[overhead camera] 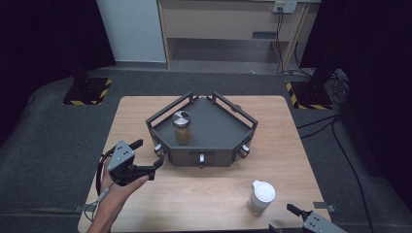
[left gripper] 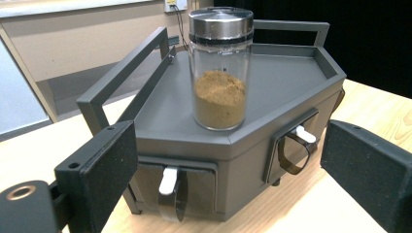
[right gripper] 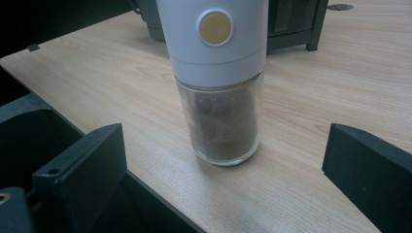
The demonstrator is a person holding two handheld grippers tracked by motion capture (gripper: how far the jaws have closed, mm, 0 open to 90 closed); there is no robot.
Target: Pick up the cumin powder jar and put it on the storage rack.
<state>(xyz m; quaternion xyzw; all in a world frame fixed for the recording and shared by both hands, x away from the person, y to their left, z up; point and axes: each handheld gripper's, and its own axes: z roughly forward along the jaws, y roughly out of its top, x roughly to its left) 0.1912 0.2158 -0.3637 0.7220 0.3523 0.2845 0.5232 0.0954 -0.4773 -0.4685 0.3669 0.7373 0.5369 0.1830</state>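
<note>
L gripper [overhead camera: 149, 156], jaws apart and empty, sits at 7 o'clock of the grey rack [overhead camera: 214, 127]; spice jar [overhead camera: 181, 127] stands upright on it. R gripper [right gripper: 223, 179], also apart, faces white-capped grinder [right gripper: 217, 82] w/ yellow dot, on table [overhead camera: 204, 194] at 5 o'clock.

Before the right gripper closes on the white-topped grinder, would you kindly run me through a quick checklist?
1. Right gripper open: ok, fingers spread wide.
2. White-topped grinder centred between its fingers: ok in the right gripper view.
3. Grinder upright on the table: ok.
4. Fingers touching the grinder: not ok yet, gaps on both sides.
5. Left gripper out of the way: ok, open near the grey rack, far from the grinder.
6. Spice jar steady on the rack: ok, upright with its lid on.
</note>
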